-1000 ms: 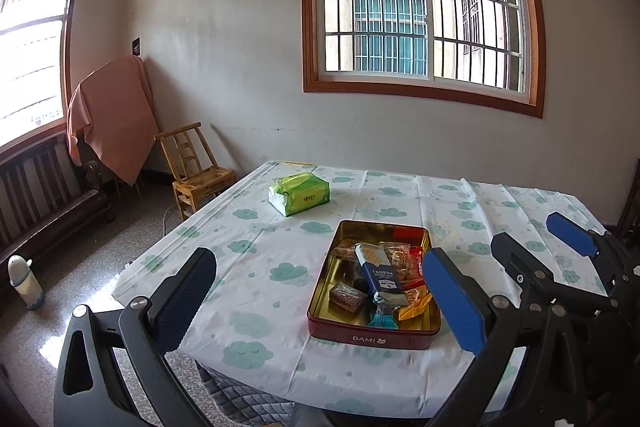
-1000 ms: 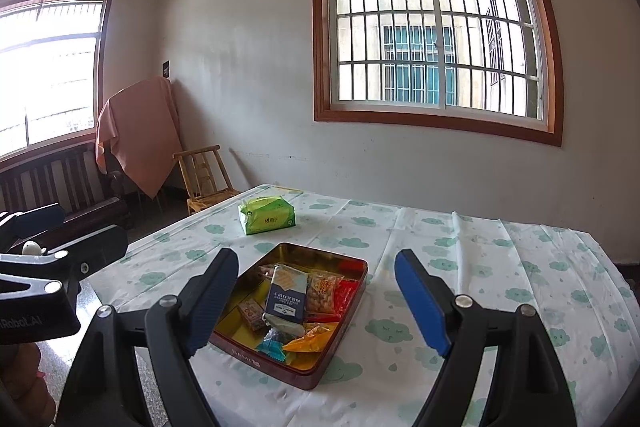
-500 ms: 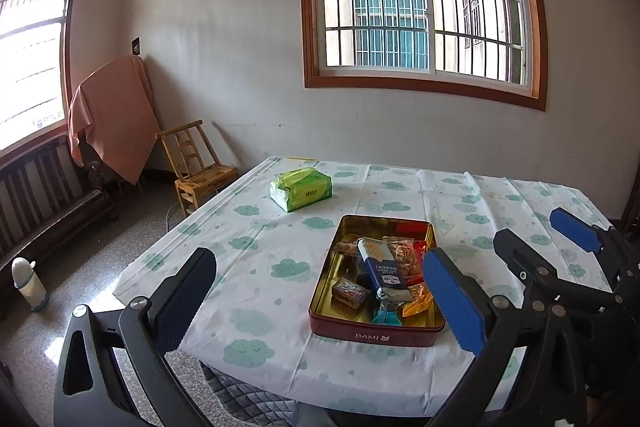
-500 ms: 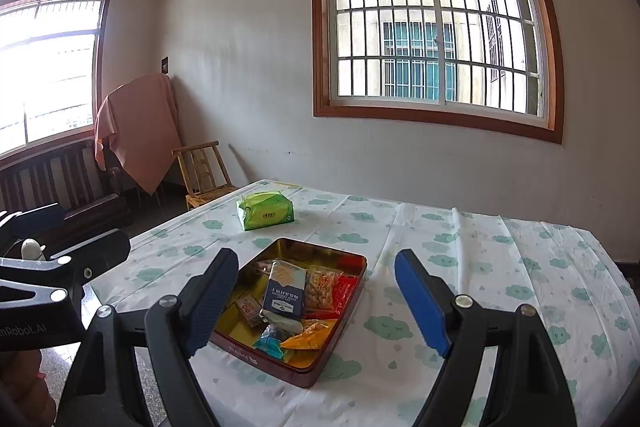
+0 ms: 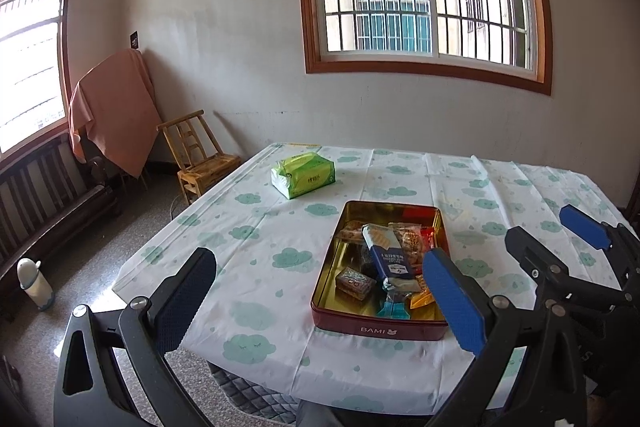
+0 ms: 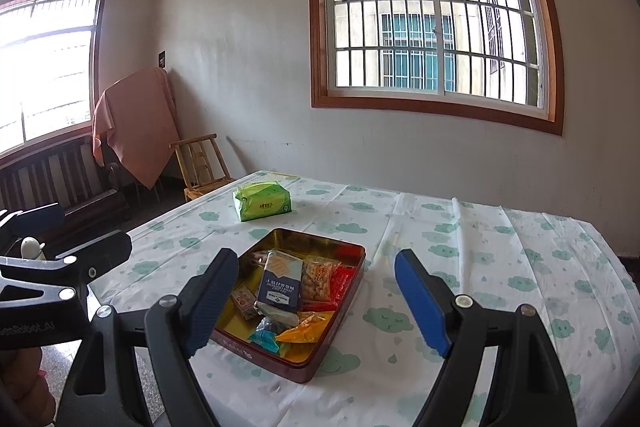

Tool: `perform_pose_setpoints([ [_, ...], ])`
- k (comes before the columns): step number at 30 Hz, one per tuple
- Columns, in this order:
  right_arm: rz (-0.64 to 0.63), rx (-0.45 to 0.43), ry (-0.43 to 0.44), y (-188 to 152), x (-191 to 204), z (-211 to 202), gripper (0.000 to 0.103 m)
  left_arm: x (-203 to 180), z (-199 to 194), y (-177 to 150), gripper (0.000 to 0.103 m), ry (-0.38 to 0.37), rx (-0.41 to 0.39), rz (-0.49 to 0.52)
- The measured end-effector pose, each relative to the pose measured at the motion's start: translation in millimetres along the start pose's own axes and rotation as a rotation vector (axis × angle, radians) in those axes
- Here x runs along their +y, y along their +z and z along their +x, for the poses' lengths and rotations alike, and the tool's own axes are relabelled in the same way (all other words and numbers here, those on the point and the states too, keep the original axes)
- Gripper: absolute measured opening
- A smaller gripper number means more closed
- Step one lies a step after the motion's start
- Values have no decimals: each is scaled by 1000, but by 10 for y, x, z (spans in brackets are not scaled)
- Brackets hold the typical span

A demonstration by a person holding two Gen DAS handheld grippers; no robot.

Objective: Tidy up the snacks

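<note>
A red tin (image 5: 376,329) with a gold inside sits on the cloud-print tablecloth (image 5: 260,227) near its front edge. It holds several wrapped snacks, with a dark blue packet (image 5: 386,259) lying on top. My left gripper (image 5: 320,297) hovers short of the tin, open and empty. My right gripper (image 5: 556,239) shows at the right of this view, also open. In the right wrist view the tin (image 6: 344,315) and blue packet (image 6: 280,283) lie beyond my open right gripper (image 6: 316,301). The left gripper (image 6: 76,231) sits at the left edge.
A green tissue pack (image 5: 303,174) lies at the table's far left, also seen as tissue pack (image 6: 264,203). Off the table's left side stand a wooden chair (image 5: 200,155), a dark bench (image 5: 44,195), a pink-draped object (image 5: 116,111) and a small white bottle (image 5: 34,283) on the floor.
</note>
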State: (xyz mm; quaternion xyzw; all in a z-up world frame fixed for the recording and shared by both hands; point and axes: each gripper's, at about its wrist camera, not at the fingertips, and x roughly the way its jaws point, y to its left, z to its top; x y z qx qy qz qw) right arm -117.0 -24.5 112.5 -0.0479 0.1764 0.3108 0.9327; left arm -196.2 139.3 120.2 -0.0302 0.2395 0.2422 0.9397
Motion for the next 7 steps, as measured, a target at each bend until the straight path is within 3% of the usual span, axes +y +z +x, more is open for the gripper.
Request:
perform_pose_setpoints([
  [4, 36, 49, -2, -73, -172, 150, 83, -59, 60, 1, 103, 49, -33, 21],
  [7, 69, 114, -52, -205, -532, 355, 83, -68, 135, 36, 103, 41, -7, 17],
])
